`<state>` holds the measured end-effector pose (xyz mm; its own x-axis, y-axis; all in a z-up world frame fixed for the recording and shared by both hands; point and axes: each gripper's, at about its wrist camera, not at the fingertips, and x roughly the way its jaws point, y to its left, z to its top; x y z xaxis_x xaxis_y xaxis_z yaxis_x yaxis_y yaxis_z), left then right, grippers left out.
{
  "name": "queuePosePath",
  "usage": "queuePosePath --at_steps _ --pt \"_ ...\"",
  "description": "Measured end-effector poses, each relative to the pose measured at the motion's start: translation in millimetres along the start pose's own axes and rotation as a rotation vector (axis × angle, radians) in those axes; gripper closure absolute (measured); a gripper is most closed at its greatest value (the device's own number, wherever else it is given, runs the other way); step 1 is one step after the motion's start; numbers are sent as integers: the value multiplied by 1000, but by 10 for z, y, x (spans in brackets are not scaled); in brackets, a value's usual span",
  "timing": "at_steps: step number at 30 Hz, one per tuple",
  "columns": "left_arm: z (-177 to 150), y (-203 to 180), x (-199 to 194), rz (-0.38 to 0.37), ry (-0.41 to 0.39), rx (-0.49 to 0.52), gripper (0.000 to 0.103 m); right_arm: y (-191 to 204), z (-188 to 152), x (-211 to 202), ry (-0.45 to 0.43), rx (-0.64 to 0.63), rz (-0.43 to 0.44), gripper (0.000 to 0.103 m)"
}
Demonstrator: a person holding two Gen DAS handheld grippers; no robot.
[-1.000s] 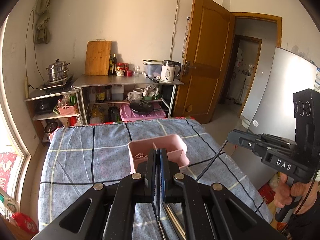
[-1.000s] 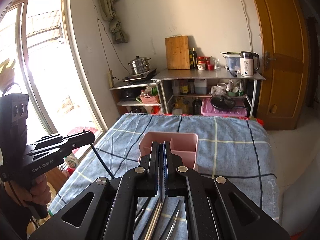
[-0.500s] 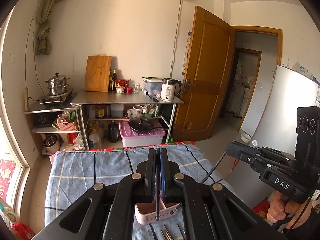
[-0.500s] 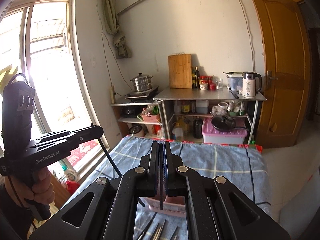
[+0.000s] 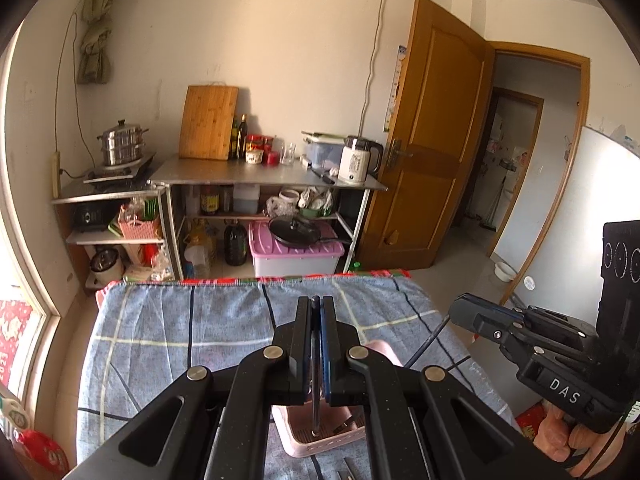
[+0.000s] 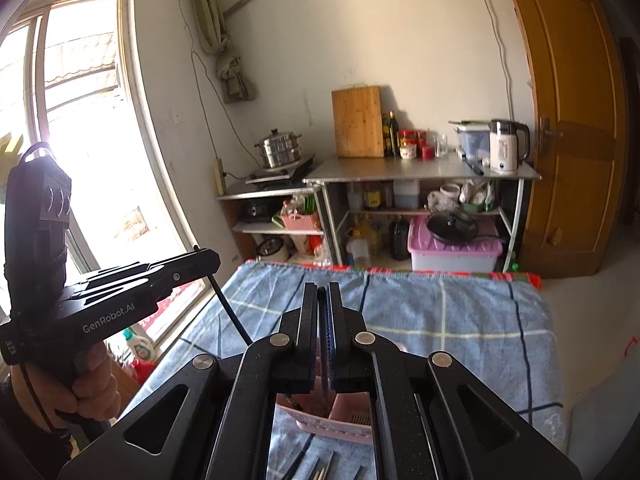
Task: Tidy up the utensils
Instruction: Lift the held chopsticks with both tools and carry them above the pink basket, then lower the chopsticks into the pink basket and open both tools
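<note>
My left gripper [image 5: 316, 300] is shut on a thin black chopstick [image 5: 316, 408]. The stick hangs down between the fingers, and its lower end sits inside the pink slotted basket [image 5: 320, 446]. In the right wrist view that gripper [image 6: 214, 258] is at the left, with its chopstick [image 6: 232, 308] slanting down. My right gripper [image 6: 323, 288] is shut too, above the same basket [image 6: 340, 426]. From the left wrist view the right gripper [image 5: 454, 312] holds a second black chopstick [image 5: 426, 344] angled toward the basket. Several loose utensils [image 6: 320, 468] lie on the blue checked cloth [image 5: 180, 320] at the near edge.
Beyond the table's far edge stands a steel counter [image 5: 256, 176] with a kettle [image 5: 358, 160] and a cutting board [image 5: 208, 122]. A large window [image 6: 80, 140] is on the left. A wooden door [image 5: 436, 132] and a white fridge [image 5: 580, 220] are on the right.
Both grippers have moved forward over the pink basket, which slid from ahead of the fingertips to beneath the fingers. Each still grips its chopstick.
</note>
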<state>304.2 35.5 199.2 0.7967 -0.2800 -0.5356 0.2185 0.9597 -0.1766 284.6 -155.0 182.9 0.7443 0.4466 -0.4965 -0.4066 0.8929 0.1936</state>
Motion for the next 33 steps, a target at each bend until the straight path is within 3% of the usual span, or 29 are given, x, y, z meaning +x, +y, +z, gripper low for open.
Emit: queuePosePath --at_steps 9,14,23,33 --pt "-326 160 396 23 80 -35 99 -132 -284 318 101 32 3 99" --pt "-383 233 373 37 74 -64 99 -166 -313 307 107 42 12 99" --pt "-367 241 -33 56 -1 -59 94 -171 -288 70 62 33 -14 91" --pt "-925 60 -600 30 -60 -32 91 -123 -759 -473 13 44 -40 91"
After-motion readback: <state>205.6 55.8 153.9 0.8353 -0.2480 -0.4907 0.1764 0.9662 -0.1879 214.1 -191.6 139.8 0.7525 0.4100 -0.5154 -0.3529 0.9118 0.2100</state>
